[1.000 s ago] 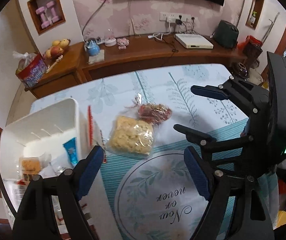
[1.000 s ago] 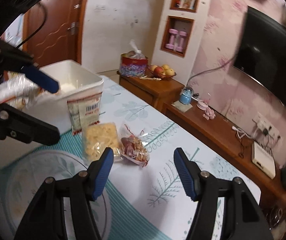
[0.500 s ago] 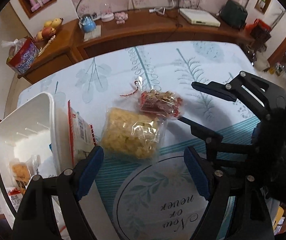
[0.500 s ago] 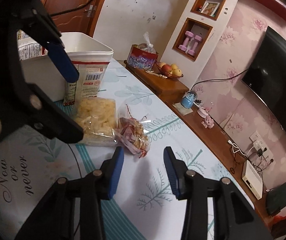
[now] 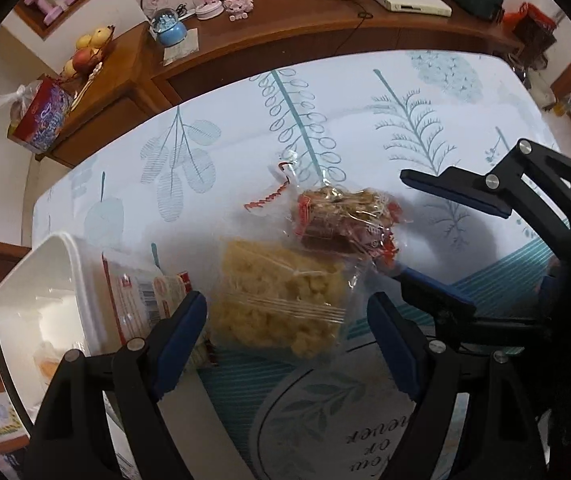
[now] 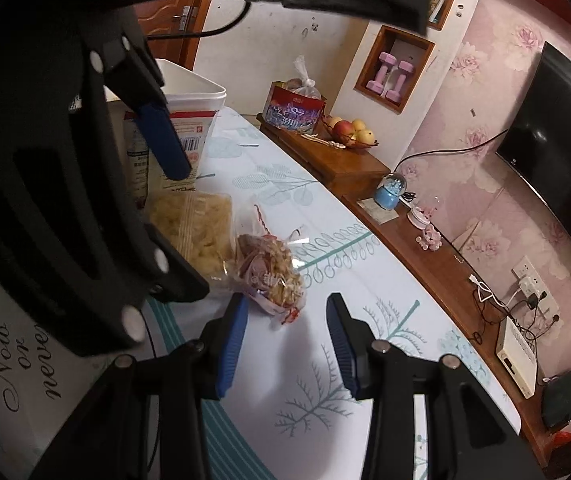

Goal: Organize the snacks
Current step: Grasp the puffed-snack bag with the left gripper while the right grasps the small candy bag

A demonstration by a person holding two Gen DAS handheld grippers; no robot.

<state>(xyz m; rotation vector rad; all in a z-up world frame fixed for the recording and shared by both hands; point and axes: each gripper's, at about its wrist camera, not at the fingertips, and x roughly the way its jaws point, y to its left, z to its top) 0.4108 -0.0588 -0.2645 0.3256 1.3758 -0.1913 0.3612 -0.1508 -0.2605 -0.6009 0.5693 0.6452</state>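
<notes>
Left wrist view first: I see my left gripper [image 5: 287, 320] spread wide, its blue pads on either side of the clear bag of yellow puffed snacks [image 5: 281, 300] without touching it, as far as I can tell. That bag lies flat on the leaf-print tablecloth [image 5: 405, 92], and the fingers hold nothing. Just behind it, touching or slightly overlapping its far corner, sits the smaller bag of red-wrapped snacks [image 5: 345, 220] with a twisted red tie. To the left a red-and-white packet [image 5: 145, 296] leans against the outer wall of the white bin [image 5: 65, 264]; I can make out something orange inside the bin, but not what it is.

From the right wrist view, my right gripper [image 6: 287, 340] is partly spread, narrower than the left, and also holds nothing. It points low across the cloth with the red-wrapped bag's near end just ahead of its left pad [image 6: 231, 344]; whether the pad touches the plastic I cannot tell. The left gripper's black frame fills the left of this view, one blue finger hanging in front of the packet.

The right tool comes in from the right of the left view, level with the table.
</notes>
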